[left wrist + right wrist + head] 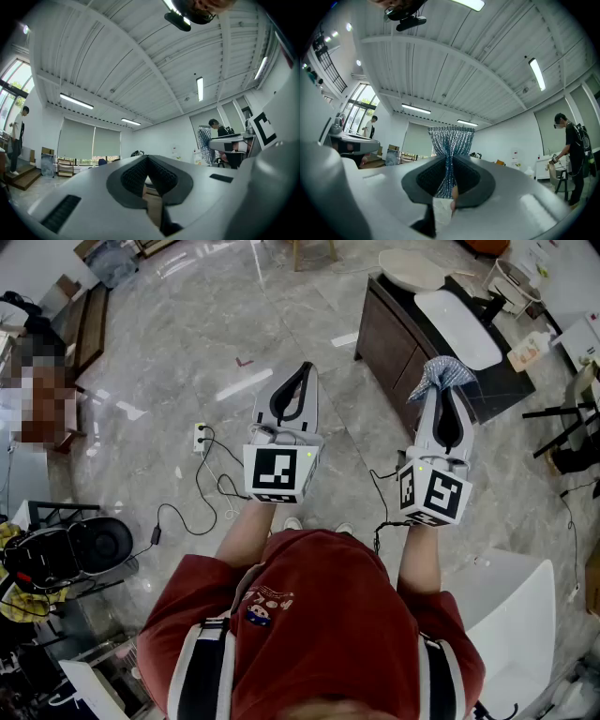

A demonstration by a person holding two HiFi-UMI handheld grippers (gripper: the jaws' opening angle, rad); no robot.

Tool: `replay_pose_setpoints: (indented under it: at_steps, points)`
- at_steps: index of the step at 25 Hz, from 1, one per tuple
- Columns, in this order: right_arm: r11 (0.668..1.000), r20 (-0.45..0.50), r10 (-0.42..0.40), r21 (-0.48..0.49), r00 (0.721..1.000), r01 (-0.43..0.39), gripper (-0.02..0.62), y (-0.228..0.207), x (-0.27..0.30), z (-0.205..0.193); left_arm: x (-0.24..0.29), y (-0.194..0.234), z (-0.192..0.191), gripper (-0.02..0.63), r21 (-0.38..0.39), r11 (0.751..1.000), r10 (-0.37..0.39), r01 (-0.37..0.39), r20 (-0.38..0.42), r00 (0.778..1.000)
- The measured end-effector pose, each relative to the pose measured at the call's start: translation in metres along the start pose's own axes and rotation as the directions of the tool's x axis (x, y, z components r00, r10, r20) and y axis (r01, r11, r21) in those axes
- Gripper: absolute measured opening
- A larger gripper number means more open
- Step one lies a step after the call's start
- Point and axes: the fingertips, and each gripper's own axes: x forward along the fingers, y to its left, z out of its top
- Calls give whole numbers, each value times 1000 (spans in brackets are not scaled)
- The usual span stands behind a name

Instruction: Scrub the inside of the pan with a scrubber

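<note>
The power strip (199, 436) lies on the grey marble floor (169, 343) at the left, its black cables trailing toward the person's feet.

The person's left forearm reaches straight forward from the red shirt (314, 615). It carries the left gripper (302, 371) well above the floor, its marker cube (278, 472) nearest the body and its jaws pointing away. In the left gripper view the camera looks up at a ribbed white ceiling, so this gripper is tilted upward. Its jaws are pressed together at the tips, the ribbed pads (136, 176) meeting with nothing between them.

The right forearm runs roughly parallel to the left one, the two well apart, and holds the right gripper (442, 401) at about the same height, its tip a little nearer the dark cabinet (389, 338). Its jaws are clamped on the scrubber (441, 376), a silvery glittering cloth pinched at its middle. The cloth fans out above the jaw tips in the right gripper view, where it stands against the ceiling (451, 140).

The cabinet stands at the upper right with a white basin (459, 324) on its top.
</note>
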Motion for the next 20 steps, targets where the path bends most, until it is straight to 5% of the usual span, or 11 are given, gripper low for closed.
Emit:
replay_pose_setpoints:
  at_steps: [20]
  points:
    - [998,-41,51,30,998,-49,72,-54,-25,-31,2,-68,-32,6,-11,1000,24,-25,-93,995]
